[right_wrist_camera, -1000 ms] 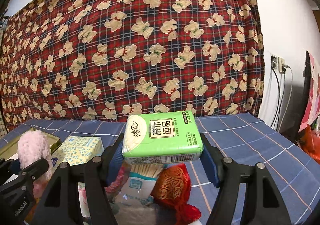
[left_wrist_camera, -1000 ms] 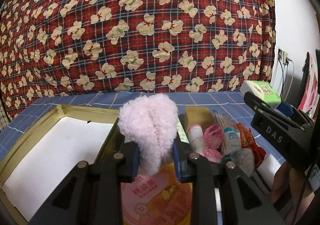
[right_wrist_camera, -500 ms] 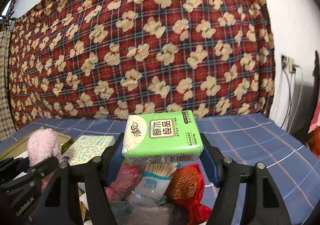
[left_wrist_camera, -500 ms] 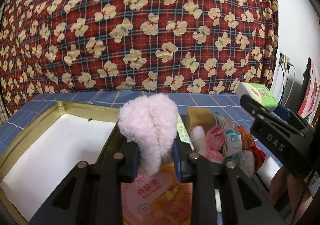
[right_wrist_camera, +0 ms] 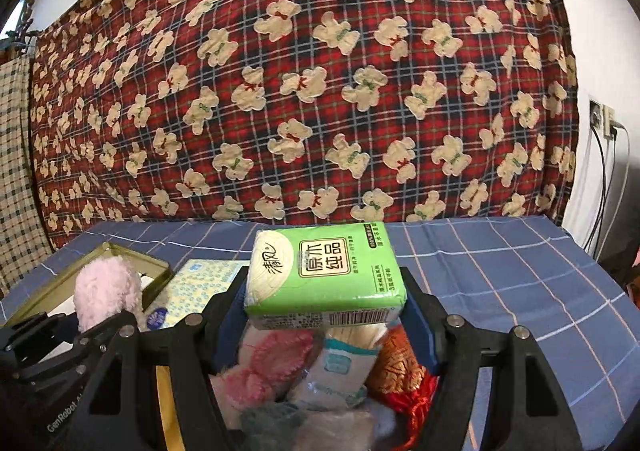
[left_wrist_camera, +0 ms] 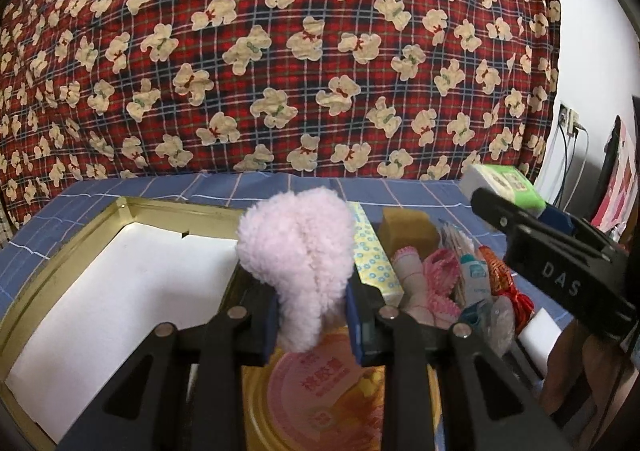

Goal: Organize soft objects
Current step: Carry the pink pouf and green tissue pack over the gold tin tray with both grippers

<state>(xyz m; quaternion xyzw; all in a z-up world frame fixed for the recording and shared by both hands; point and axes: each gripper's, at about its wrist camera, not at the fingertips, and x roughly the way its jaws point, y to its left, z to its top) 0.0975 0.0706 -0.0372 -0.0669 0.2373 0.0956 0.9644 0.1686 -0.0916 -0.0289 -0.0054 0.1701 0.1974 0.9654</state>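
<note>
My left gripper is shut on a fluffy pink plush piece, held upright above a round pink-and-yellow tin. The same plush piece shows at the lower left of the right wrist view. My right gripper is shut on a green tissue pack, held level above a heap of soft things. That pack and the right gripper's black finger appear at the right of the left wrist view.
A gold-rimmed box with a white floor lies open at the left. The heap holds a blue-dotted tissue pack, a tan sponge, pink lace and a red pouch. A blue checked cloth covers the table; a bear-print blanket hangs behind.
Both views have tilted up a little, so more of the blanket shows and the table sits lower. The grips on the plush piece and the tissue pack are unchanged.
</note>
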